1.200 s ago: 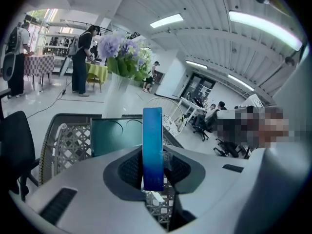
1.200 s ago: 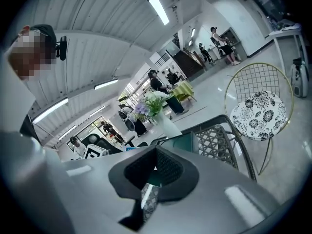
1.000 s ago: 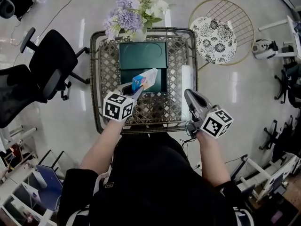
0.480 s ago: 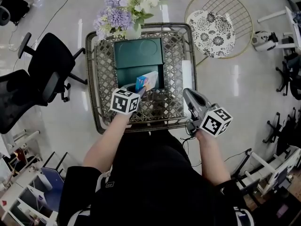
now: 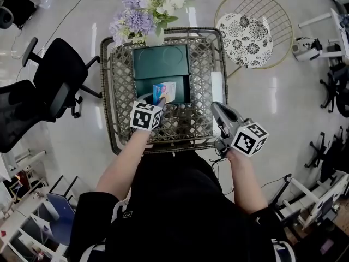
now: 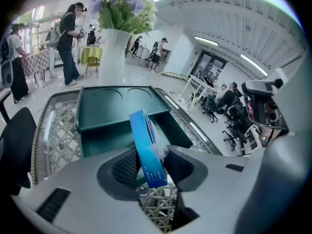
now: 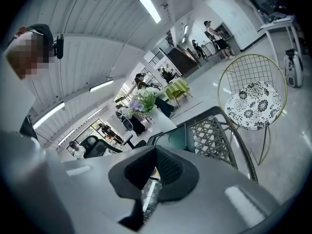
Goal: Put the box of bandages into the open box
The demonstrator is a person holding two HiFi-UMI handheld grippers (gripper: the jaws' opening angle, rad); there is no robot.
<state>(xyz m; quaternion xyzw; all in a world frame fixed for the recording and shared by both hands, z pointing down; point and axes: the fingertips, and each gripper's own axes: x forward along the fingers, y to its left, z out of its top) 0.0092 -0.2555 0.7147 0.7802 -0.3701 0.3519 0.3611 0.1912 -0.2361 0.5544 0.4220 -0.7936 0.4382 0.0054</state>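
Note:
The blue bandage box [image 5: 163, 92] stands on edge, tilted, inside the base of the open dark green box [image 5: 143, 87], whose lid [image 5: 161, 61] lies flat behind it. My left gripper [image 5: 158, 100] points steeply down at the base's near side. Its jaws have just been opening. In the left gripper view the bandage box [image 6: 148, 150] is still between them, with a gap at the left pad [image 6: 127, 165]. The green box [image 6: 112, 135] lies just beyond. My right gripper [image 5: 216, 109] hangs over the table's right side with nothing in it, tips together [image 7: 155, 152].
The green box sits on a lattice-top table with a metal rim [image 5: 203, 121]. A vase of purple and white flowers [image 5: 144, 15] stands at its far edge. A round wire chair with a floral cushion [image 5: 251, 34] is at the right, a black office chair [image 5: 52, 83] at the left.
The left gripper has sunk and tipped down, carrying the bandage box from above the green box into its base. Its jaws have widened. The right gripper has kept still.

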